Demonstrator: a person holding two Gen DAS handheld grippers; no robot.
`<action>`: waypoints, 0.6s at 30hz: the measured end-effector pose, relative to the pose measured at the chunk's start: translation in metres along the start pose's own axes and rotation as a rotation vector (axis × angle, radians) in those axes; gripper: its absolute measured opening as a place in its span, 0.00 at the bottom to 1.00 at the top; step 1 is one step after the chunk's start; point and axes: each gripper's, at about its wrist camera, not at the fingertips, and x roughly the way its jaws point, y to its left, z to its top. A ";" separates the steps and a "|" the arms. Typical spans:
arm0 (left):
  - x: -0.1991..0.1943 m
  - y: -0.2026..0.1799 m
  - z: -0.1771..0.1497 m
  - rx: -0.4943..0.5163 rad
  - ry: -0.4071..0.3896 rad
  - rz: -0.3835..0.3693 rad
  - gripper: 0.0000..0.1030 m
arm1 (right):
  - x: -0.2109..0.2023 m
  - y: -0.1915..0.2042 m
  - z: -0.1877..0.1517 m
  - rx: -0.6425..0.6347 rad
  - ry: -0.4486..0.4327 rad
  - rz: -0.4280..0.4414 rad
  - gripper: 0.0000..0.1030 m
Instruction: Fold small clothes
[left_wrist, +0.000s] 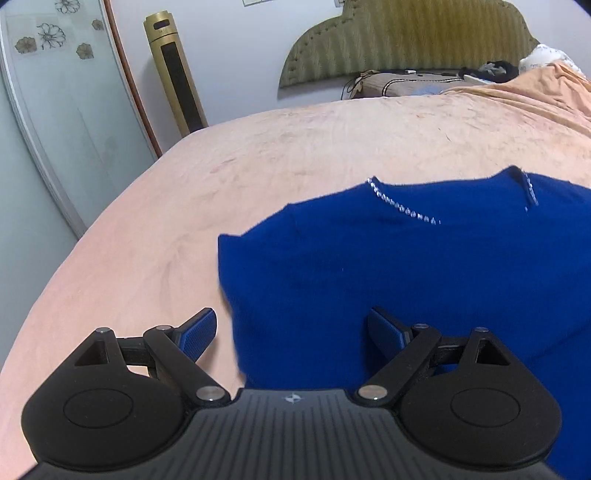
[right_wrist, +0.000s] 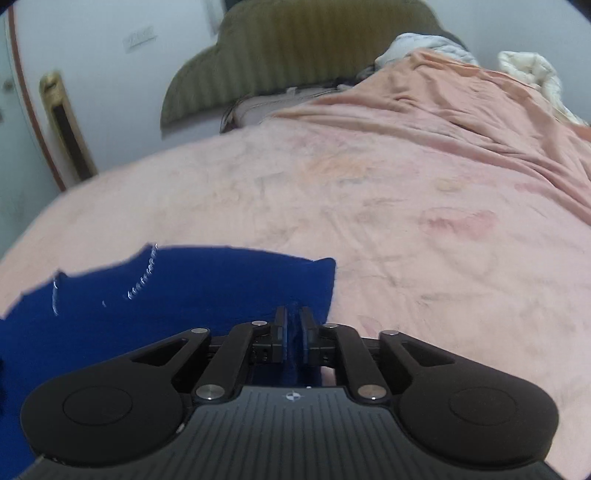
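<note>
I am working over a wide bed covered with a pale pink, slightly stained blanket (left_wrist: 295, 147), which is filling most of both views. At the top of both frames an olive-green, ribbed padded headboard (left_wrist: 406, 37) is standing against a white wall. In the upper left of the left wrist view a tall gold and black tower fan (left_wrist: 175, 74) is standing beside a frosted glass door printed with flowers (left_wrist: 48, 74). In the upper right, a rumpled peach-orange quilt (right_wrist: 461, 110) is lying heaped on the bed.

The fuzzy royal-blue knitted top with a rhinestone-trimmed neckline (left_wrist: 406, 266) is lying on the blanket, filling the lower right of the left wrist view and the lower left of the right wrist view. My left gripper (left_wrist: 291, 328) is standing wide apart, its left finger over the bare blanket and its right finger over the blue knit, with the garment's edge running between them. My right gripper (right_wrist: 293, 325) is pinching narrow on a fold of the blue top near its right corner.
</note>
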 end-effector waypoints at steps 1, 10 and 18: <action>0.000 0.000 -0.003 0.009 -0.003 0.005 0.88 | -0.007 0.003 -0.002 -0.008 -0.029 0.018 0.20; -0.044 0.041 -0.025 -0.037 -0.032 -0.015 0.87 | -0.018 0.015 -0.024 -0.054 -0.010 -0.002 0.54; -0.108 0.059 -0.079 0.136 0.003 -0.315 0.87 | -0.069 -0.017 -0.059 0.025 0.037 0.104 0.71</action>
